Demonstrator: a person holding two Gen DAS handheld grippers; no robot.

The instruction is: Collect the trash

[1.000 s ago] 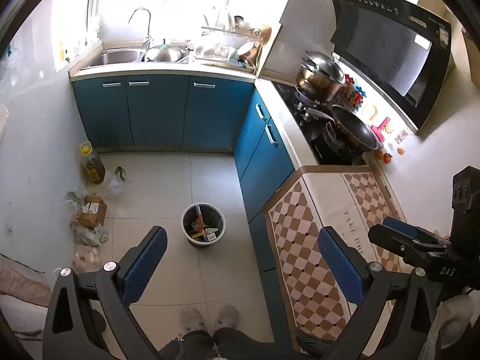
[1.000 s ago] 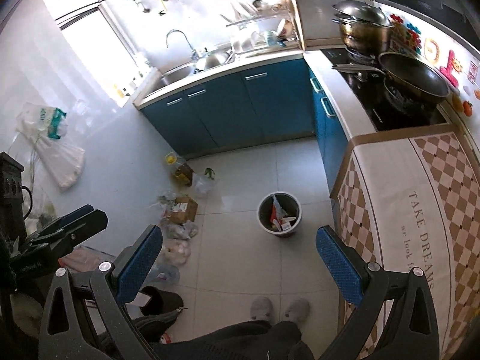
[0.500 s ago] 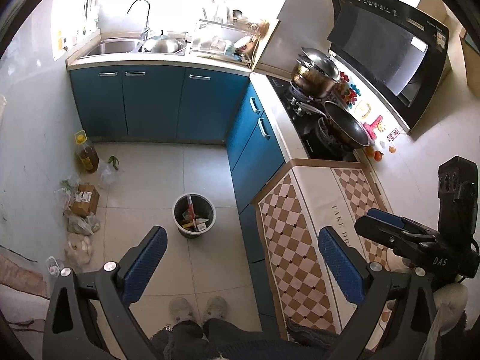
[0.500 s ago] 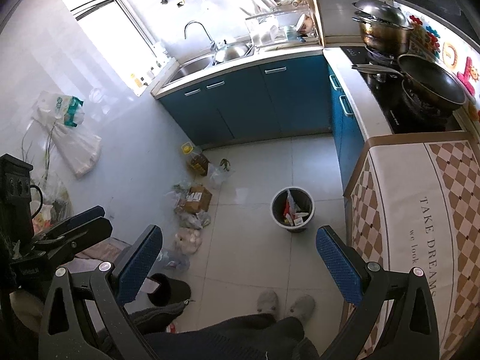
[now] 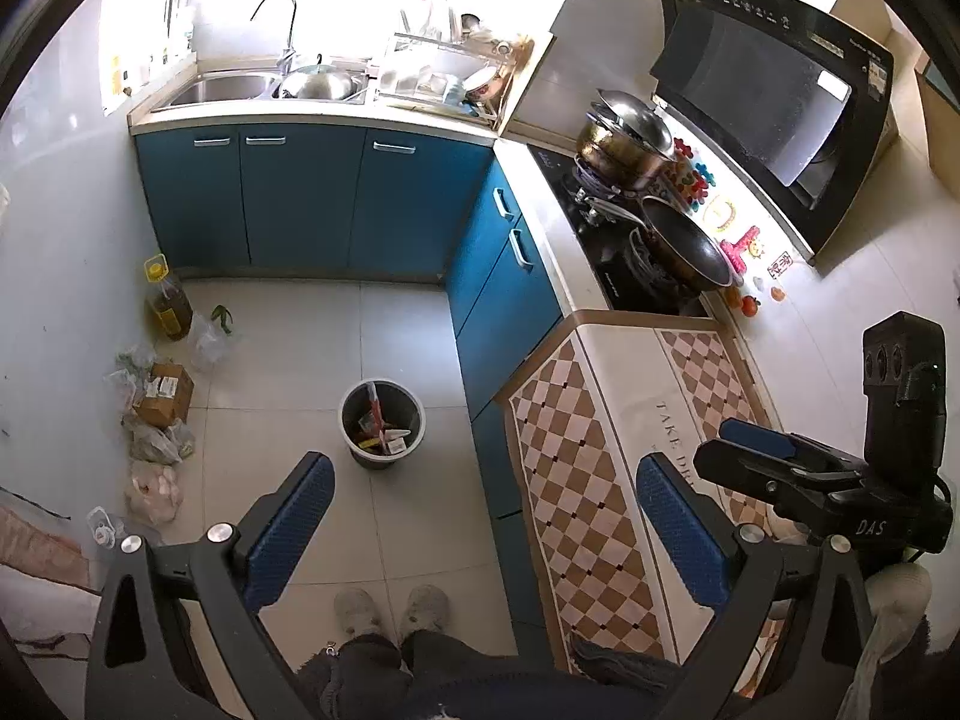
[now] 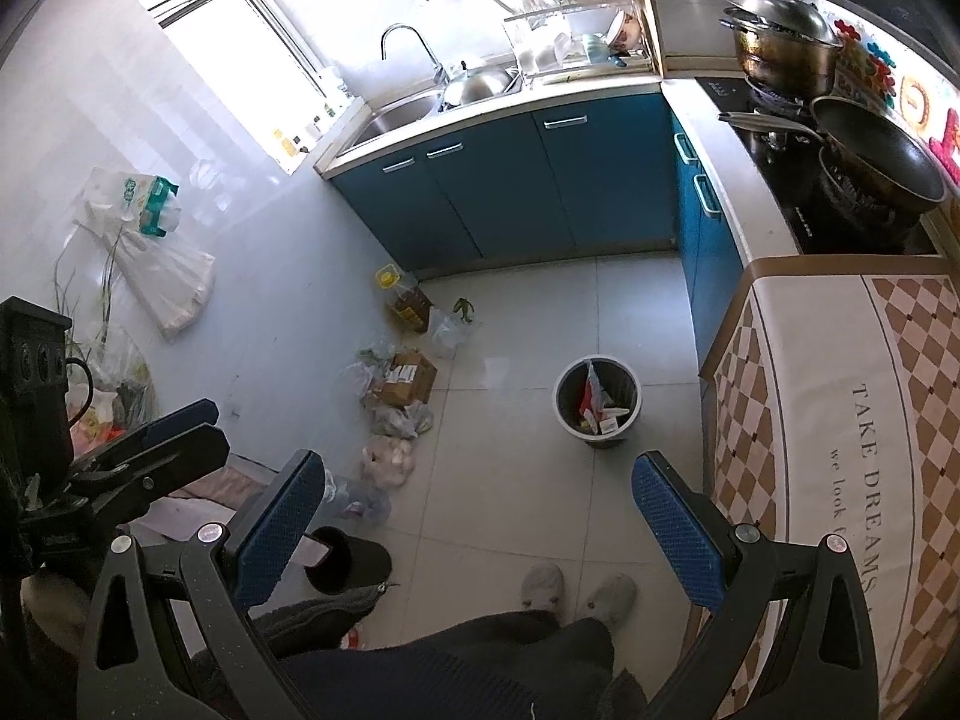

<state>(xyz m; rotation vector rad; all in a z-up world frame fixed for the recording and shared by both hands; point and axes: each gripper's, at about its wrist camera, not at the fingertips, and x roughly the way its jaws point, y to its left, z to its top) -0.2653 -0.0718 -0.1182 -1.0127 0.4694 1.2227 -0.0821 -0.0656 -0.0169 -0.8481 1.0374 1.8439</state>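
A small kitchen with a pale tiled floor (image 5: 288, 360) holds a trash bin (image 5: 382, 423) with wrappers inside, just off the blue cabinets (image 5: 504, 300). Both the left gripper (image 5: 480, 516) and right gripper (image 6: 474, 510) hover high, spread and empty. Whether collecting is starting or ending is unclear; bags and a box (image 6: 405, 378) line the wall, with open floor between.

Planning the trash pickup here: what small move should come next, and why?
Probably lower the open, empty left gripper toward the clear plastic bags lying beside the brown cardboard box by the wall; the grey round bin stands close by.
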